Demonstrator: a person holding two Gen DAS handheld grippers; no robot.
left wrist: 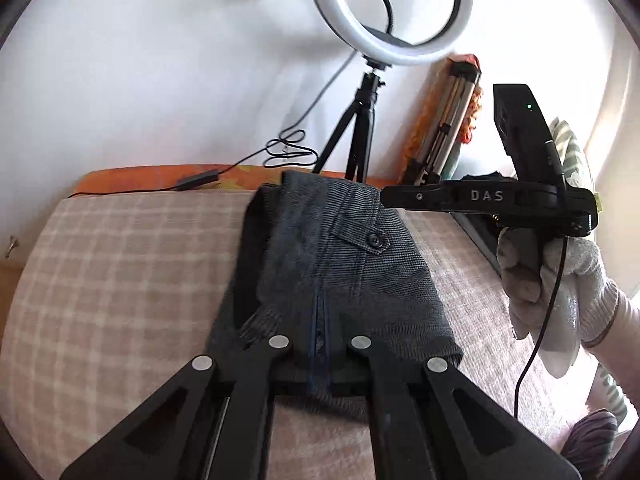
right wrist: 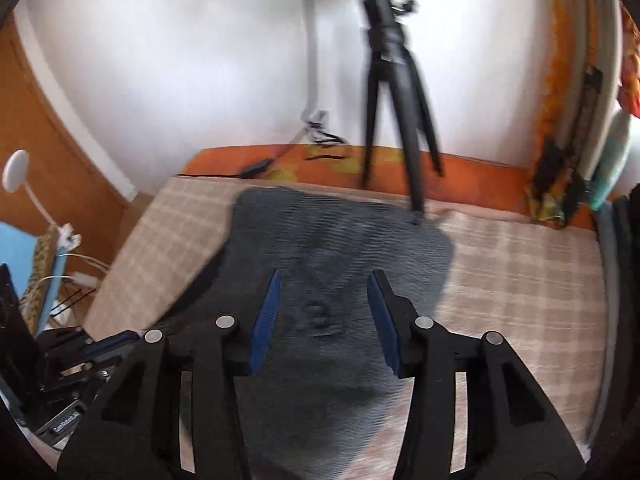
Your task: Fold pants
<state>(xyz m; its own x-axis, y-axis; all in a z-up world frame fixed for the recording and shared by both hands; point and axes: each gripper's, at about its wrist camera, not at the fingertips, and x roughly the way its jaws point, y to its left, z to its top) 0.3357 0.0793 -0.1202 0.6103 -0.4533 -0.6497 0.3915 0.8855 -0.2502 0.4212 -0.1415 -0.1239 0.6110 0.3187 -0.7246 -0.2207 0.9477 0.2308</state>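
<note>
Dark grey pants (left wrist: 340, 264) lie folded on the checked beige cover (left wrist: 120, 280), button pocket flap on top. My left gripper (left wrist: 320, 360) is shut on the near edge of the pants; the blue pads are pressed together with cloth between them. My right gripper (right wrist: 322, 308) is open, its blue pads (right wrist: 266, 320) spread wide, hovering above the pants (right wrist: 340, 240) without touching. In the left wrist view the right gripper (left wrist: 492, 196) is held up in a gloved hand, at the right beside the pants.
A ring light on a black tripod (left wrist: 360, 136) stands at the far edge near the wall, with a cable (left wrist: 200, 178) on the orange border. A folded metal stand (left wrist: 448, 128) leans at the right. Clutter and a lamp (right wrist: 16, 168) sit left of the bed.
</note>
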